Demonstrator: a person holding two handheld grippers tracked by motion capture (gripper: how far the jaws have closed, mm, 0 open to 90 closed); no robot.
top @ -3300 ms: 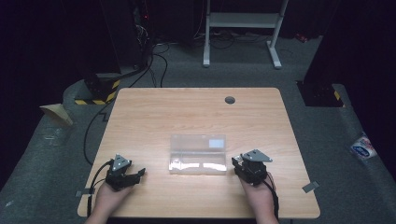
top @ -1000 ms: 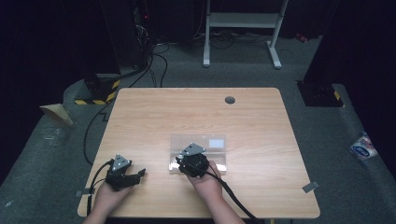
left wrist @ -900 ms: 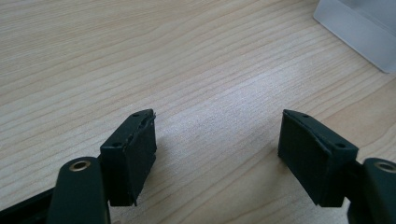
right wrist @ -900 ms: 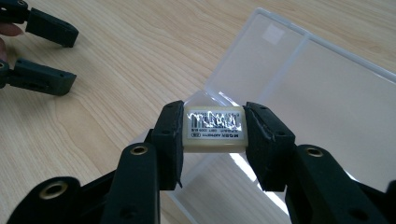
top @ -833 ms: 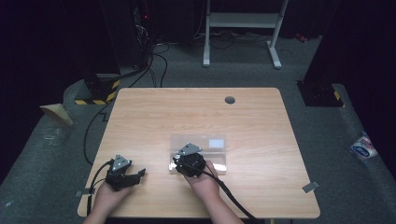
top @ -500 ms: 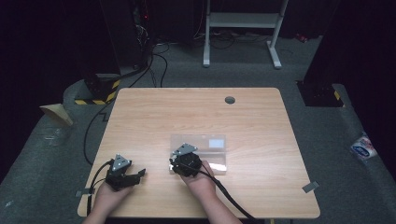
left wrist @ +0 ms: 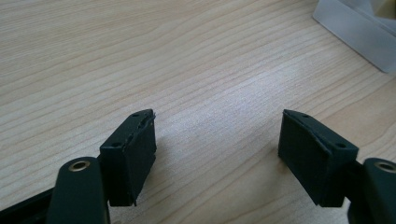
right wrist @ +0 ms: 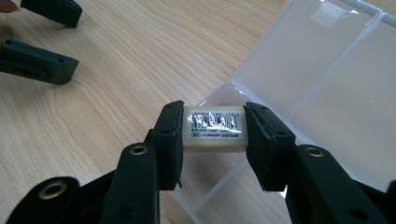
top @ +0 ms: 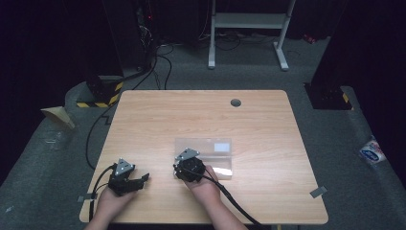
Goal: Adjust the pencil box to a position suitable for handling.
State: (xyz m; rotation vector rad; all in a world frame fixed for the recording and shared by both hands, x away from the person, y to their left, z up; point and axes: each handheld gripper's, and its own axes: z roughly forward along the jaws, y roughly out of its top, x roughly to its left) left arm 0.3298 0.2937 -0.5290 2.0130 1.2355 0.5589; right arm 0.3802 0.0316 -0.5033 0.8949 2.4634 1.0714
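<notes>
eraser (right wrist: 215, 129) | long axis across right gripper (right wrist: 214, 147) fingers | label seemingly up

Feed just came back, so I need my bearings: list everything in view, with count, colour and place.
table: one, light wood, centre
plastic box: one, clear, lid open, table middle
eraser: one, whitish with barcode label, clamped over the box's corner
grommet: one, dark, table's far edge
metal stand: one, white, floor behind
striped block: one, black-yellow, floor far left
cables: several, black, floor behind
packet: one, white-blue, floor right
left gripper: black, open, near-left on table
right gripper: black, shut on eraser
</notes>
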